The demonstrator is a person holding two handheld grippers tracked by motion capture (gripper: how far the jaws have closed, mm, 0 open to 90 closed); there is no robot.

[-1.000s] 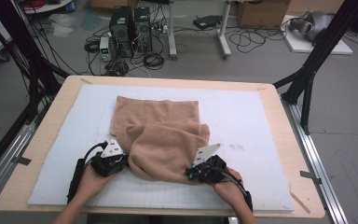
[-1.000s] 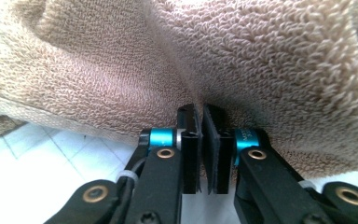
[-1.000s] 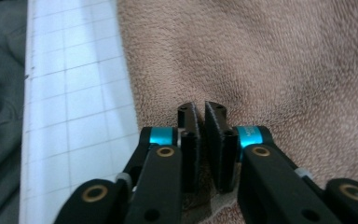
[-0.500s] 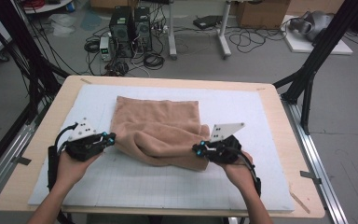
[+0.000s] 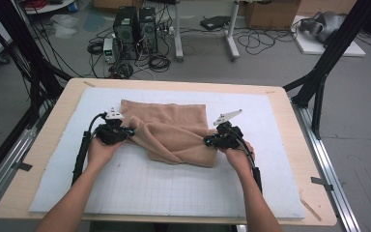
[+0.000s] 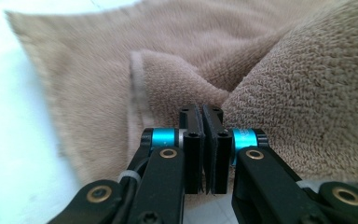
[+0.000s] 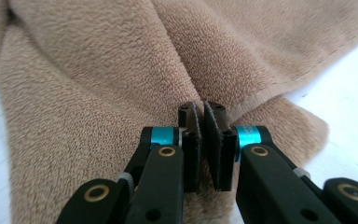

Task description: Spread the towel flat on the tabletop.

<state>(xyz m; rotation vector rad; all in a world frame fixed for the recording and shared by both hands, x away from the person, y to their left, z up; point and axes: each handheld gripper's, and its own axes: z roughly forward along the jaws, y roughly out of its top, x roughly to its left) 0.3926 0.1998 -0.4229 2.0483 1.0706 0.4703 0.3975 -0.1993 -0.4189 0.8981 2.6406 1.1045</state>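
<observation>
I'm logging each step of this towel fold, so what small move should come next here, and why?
Probably draw both grippers a little apart to pull the cloth taut. The left gripper and right gripper are each shut on an opposite side of the tan towel, and the stretch between them lies bunched in loose folds on the white mat. Tension should flatten it before any fold.

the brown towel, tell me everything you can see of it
The brown towel is a tan, fluffy terry cloth with a stitched hem, lying rumpled and partly folded on the white mat. Diagonal folds bunch across its front half; the rear layer lies flat. The left gripper meets its left edge and the right gripper its right edge, both with jaws closed against the cloth.
</observation>
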